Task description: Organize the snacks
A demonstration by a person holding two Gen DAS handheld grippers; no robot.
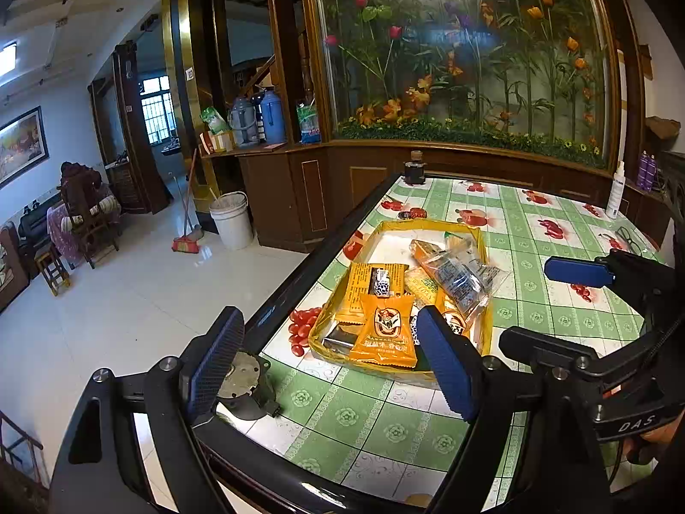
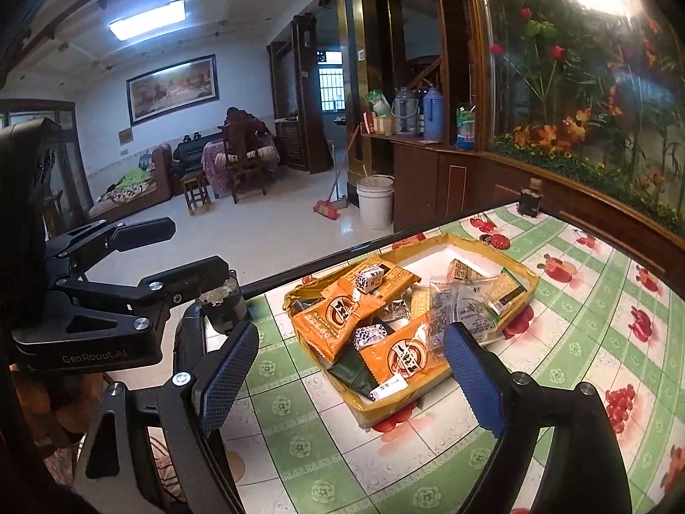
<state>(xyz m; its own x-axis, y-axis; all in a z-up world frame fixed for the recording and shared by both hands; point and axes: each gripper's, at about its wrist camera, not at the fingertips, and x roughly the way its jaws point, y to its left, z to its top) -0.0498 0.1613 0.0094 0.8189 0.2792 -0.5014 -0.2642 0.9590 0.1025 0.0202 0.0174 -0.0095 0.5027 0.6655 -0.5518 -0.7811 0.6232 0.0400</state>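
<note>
Blue-padded fingers (image 1: 218, 360) of both grippers stand spread wide and empty above the bench (image 1: 364, 419). Snacks (image 2: 342, 317) lie heaped in the yellow tray (image 2: 528, 276), none outside it. That fits a finished gathering or packets awaiting sorting, so no single next move is settled.

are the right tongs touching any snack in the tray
Apart. The right wrist view shows the right tongs open, both blue pads bare, hanging short of the yellow tray and its orange packet.
</note>
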